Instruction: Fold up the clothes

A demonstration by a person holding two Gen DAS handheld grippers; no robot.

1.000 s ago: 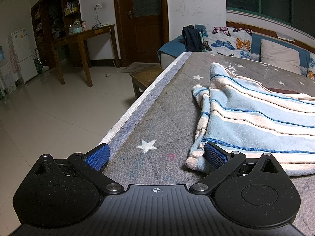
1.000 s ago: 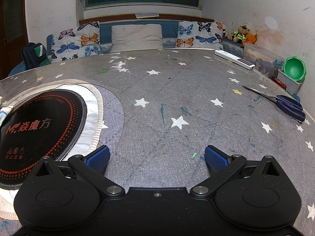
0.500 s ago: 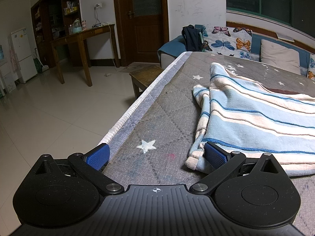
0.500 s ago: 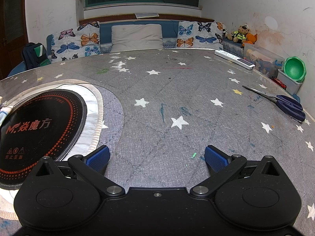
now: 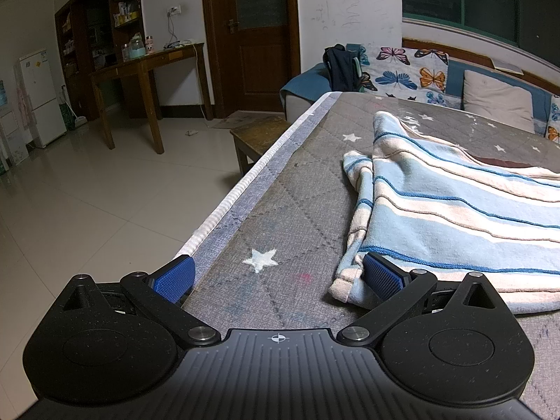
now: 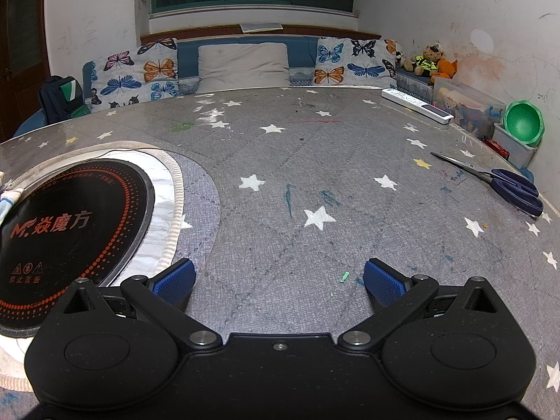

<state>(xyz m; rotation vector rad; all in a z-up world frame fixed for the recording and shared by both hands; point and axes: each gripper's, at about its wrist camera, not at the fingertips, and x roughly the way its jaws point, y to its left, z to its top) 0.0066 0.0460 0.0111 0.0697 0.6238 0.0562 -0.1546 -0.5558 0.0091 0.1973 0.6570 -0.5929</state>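
Note:
A blue, white and pink striped garment (image 5: 455, 210) lies bunched on the grey star-patterned tablecloth (image 5: 280, 217), at the right of the left wrist view. My left gripper (image 5: 278, 276) is open and low over the table's near left edge. Its right pad (image 5: 383, 274) rests against the garment's near corner; the left pad (image 5: 175, 278) is over the table edge. My right gripper (image 6: 278, 278) is open over bare cloth with nothing between its fingers. Only a scrap of the garment (image 6: 7, 197) shows at the left edge of the right wrist view.
A round black induction plate (image 6: 66, 231) is set in the table left of my right gripper. Blue-handled scissors (image 6: 504, 185) and a white remote (image 6: 416, 105) lie at the right. Butterfly cushions (image 6: 140, 70) line the bench behind. The table drops to a tiled floor (image 5: 87, 203) at the left.

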